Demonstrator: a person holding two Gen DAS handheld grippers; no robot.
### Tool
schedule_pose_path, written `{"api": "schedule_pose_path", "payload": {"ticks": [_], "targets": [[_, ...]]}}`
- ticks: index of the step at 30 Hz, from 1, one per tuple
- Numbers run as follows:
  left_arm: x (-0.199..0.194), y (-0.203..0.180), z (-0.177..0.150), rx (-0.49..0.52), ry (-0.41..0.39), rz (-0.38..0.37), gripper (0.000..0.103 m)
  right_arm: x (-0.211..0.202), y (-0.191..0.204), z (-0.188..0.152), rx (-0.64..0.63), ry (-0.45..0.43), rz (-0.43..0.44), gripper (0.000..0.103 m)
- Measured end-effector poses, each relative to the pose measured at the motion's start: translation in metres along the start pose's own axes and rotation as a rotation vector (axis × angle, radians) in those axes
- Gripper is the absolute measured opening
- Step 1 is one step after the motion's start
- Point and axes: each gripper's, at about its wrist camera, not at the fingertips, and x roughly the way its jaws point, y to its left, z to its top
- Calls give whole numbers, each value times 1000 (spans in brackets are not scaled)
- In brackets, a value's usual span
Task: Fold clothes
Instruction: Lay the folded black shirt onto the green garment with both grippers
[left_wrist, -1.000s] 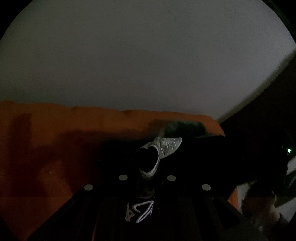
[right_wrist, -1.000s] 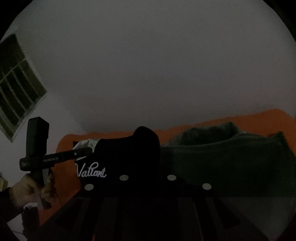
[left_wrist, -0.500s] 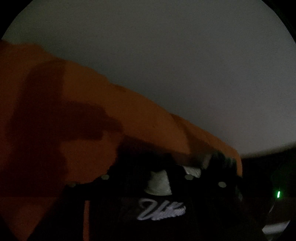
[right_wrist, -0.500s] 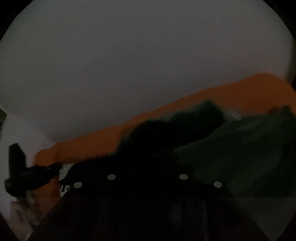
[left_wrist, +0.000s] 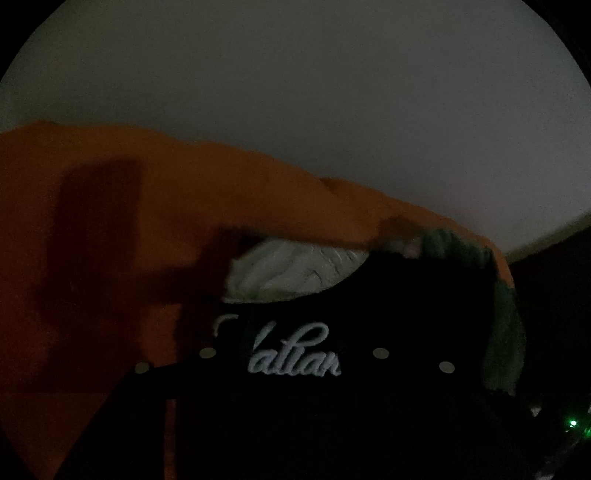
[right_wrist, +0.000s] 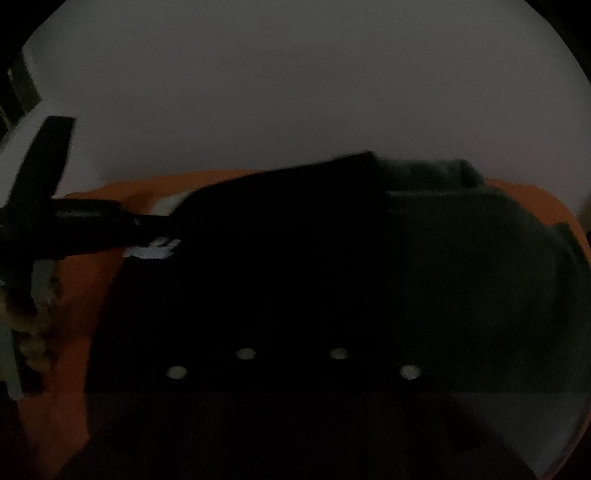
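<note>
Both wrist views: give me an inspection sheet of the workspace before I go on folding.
Surface: orange cover, lying under the clothes.
Job's things: black top with white script lettering and a pale collar lining; dark green garment touching it.
Clutter: nothing seen.
Grippers: left gripper, held by a hand, fingers at the top's collar, jaws just been opening, grip too dark to tell; right gripper shut, jaws just been closing, cloth between them too dark to tell.
Cables: nothing seen.
Surroundings: grey wall; window; small green light.
</note>
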Motion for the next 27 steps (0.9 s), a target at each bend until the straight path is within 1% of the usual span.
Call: {"api": "schedule_pose_path", "payload": {"ticks": [1,2,4,6,7,8,9,11,12,14,15,16,17,18,20,23,24,25,27], "targets": [[-8,-1,-2,4,-7,-15,43,1,-3,0,21,-6,18,0],[-17,-1,-5,8,-13,-29,43,-9,-3,-4,59,-26,29,1],[-31,-20,-20,117,0,-61,43,-32,-12,-17,129,-71,33,3],[-56,-33,-60,231,-26,-65,43,-55,-27,-33,176,-100,30,3],[-61,-33,-75,246,-20,-81,44,-66,-27,-44,181,-101,29,3],[-61,-31,-94,245,3,-100,45,-77,-24,-59,177,-103,32,3],[-60,-28,-113,244,28,-119,45,-73,-27,-53,175,-104,31,3],[-48,-14,-148,232,90,-105,45,-81,-28,-75,178,-92,14,3],[-42,-7,-165,226,122,-97,45,-84,-31,-87,193,-72,3,3],[-35,8,-188,229,166,-67,45,-88,-40,-111,227,-28,-18,3],[-36,12,-196,236,167,-59,45,-85,-48,-119,252,1,-25,3],[-38,15,-203,244,166,-53,45,-84,-54,-126,276,18,-32,10],[-43,16,-206,254,163,-46,45,-90,-60,-130,294,12,-32,13],[-48,17,-210,264,161,-39,45,-95,-61,-132,296,5,-40,13],[-58,17,-214,259,156,-52,45,-110,-49,-134,261,-27,-52,13],[-74,11,-220,260,145,-70,45,-132,-17,-135,199,-53,-12,13],[-77,9,-221,266,139,-75,45,-137,-5,-136,181,-49,-11,13],[-92,5,-222,273,133,-77,45,-145,2,-138,172,-44,-9,13],[-106,0,-225,284,114,-69,45,-159,17,-143,157,-35,-7,13]]}}
